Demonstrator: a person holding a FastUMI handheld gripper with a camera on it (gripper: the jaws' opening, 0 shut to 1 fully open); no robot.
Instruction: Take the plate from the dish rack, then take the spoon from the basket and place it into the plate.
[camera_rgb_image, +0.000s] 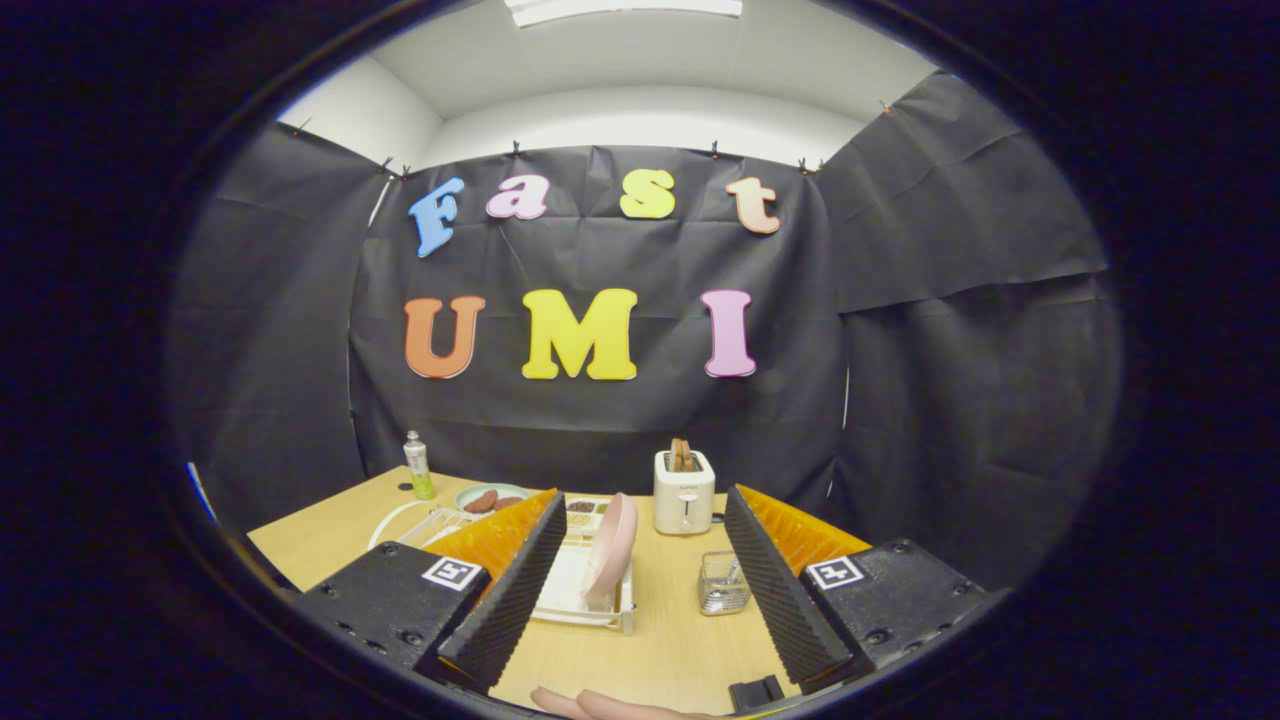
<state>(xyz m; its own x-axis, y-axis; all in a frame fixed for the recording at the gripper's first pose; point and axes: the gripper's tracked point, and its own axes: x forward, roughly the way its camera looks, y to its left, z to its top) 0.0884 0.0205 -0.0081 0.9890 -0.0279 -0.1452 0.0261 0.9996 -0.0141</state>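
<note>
Tool (640, 600) released, fingers spread wide above the surface (650, 650).
The pink plate (612, 548) stands on edge in the dish rack (580, 600) just ahead between the fingers; the wire basket (723, 583) sits beside the right finger, bare wood between them; toaster (684, 490) beyond.

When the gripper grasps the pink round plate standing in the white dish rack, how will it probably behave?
The pink round plate looks rigid, so it should not bend. Its smooth rim may slip between the ridged pads of the open gripper. Standing on edge in the white dish rack, it could roll if released upright.
</note>
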